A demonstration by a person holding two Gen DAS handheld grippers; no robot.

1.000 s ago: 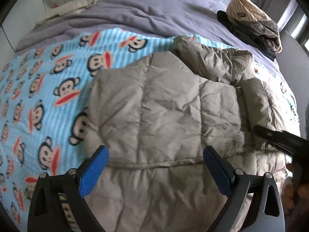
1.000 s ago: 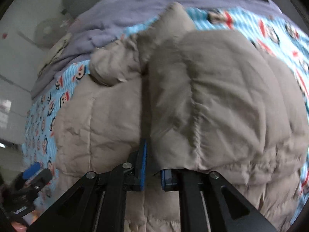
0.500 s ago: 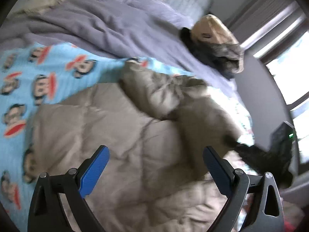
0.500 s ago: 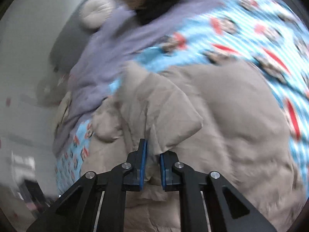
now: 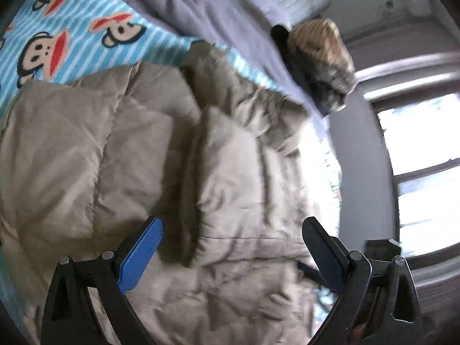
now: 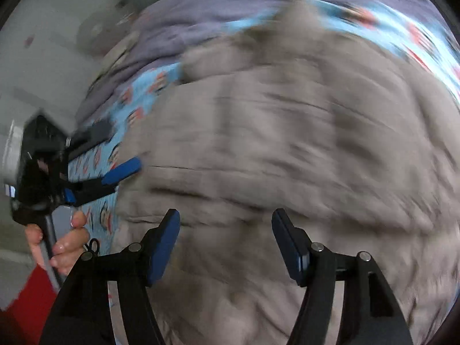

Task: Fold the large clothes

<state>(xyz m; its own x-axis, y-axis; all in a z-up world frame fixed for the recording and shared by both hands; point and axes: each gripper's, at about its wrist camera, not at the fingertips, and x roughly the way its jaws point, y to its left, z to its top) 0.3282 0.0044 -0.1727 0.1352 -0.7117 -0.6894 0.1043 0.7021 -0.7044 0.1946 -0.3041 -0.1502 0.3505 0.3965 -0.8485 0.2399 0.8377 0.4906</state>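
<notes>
Right gripper (image 6: 225,224) opening, nothing between its pads, above beige padded jacket (image 5: 230,172), left gripper (image 5: 231,238) spread wide and empty, left-wrist view alone shows folded clothes pile (image 5: 322,60).

Jacket (image 5: 178,155) on blanket (image 5: 72,37); duvet (image 5: 207,8) behind; clothes pile (image 5: 319,60) on duvet.

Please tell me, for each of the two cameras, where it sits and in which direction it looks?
Left wrist: sits on the left gripper, looks down over its open fingers at the beige puffer coat, with the monkey blanket and window beyond.
Right wrist: sits on the right gripper, its jaws opening over the blurred coat; at left, the left gripper and the hand that holds it.
Shared: coat, blanket, purple duvet.
</notes>
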